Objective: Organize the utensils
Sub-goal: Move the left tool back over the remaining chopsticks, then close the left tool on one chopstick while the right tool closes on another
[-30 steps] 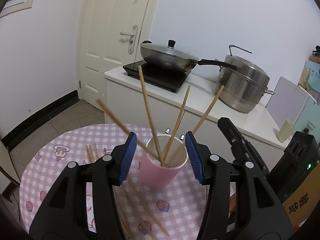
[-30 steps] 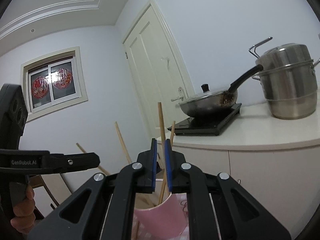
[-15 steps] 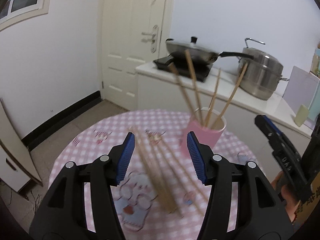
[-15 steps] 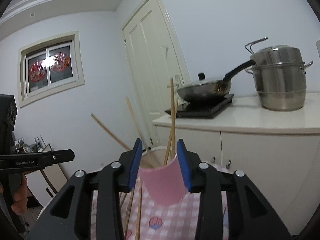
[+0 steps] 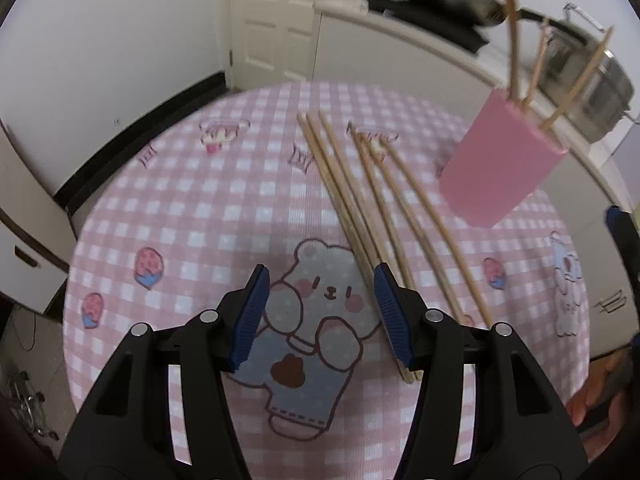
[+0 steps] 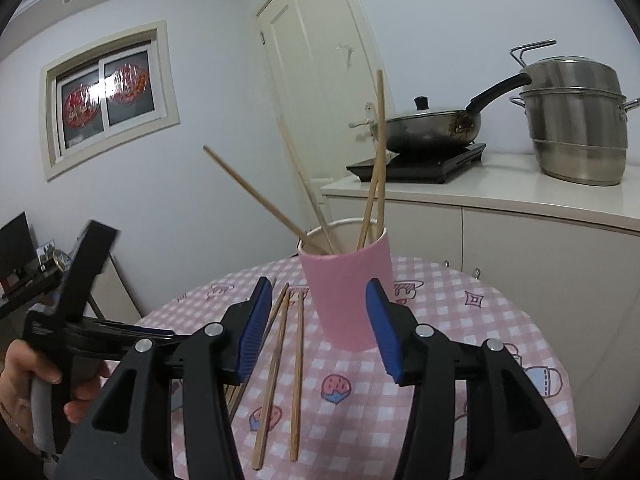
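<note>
Below, slim wooden chopsticks (image 5: 362, 200) lie loose; left gripper (image 5: 320, 312) wide, right gripper (image 6: 316, 328) opening, both empty.

Both tools share one build. The left gripper (image 5: 319, 316) has glossy black plastic arms with triangular cut-outs, each arm joined by two round silver screws. Its fingers (image 5: 251, 316) carry ribbed blue pads along their inner faces. The right gripper (image 6: 316, 330) is built the same: black arms, silver screws, ribbed blue pads. The hand (image 6: 24, 376) wraps a grey handle below a black body bearing small white lettering, too small to read.
</note>
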`<move>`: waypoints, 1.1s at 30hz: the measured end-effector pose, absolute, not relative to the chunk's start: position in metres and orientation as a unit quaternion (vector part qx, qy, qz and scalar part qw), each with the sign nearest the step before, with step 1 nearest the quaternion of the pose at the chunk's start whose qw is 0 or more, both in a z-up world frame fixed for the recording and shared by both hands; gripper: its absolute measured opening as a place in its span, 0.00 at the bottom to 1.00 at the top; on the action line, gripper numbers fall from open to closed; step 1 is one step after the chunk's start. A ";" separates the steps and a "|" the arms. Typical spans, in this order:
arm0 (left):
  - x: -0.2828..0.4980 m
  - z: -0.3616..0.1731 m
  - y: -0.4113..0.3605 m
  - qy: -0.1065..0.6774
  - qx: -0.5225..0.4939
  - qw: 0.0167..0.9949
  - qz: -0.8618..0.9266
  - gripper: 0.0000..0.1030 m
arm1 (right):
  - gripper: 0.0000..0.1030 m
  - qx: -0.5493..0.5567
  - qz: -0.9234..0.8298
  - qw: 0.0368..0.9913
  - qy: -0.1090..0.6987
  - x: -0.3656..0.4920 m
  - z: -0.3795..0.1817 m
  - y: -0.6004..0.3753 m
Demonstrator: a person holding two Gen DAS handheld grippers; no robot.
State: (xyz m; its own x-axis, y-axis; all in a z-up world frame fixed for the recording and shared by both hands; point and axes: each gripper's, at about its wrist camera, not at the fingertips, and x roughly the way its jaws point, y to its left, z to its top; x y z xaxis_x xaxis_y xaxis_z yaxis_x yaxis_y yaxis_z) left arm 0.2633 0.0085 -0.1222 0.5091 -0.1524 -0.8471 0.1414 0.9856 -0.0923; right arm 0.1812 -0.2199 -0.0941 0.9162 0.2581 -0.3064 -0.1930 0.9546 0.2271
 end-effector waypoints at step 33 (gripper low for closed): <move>0.296 -0.140 -0.008 0.530 0.008 0.847 -0.039 0.55 | 0.59 0.047 0.127 0.956 0.259 0.208 -0.106 -0.208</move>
State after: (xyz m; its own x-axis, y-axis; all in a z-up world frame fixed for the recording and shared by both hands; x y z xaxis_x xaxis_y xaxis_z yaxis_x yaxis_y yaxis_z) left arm 0.2962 -0.0080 -0.1396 0.4344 -0.0580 -0.8988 0.0747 0.9968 -0.0282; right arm 0.2081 -0.2075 -0.1064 0.8335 0.2674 -0.4835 -0.2192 0.9633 0.1549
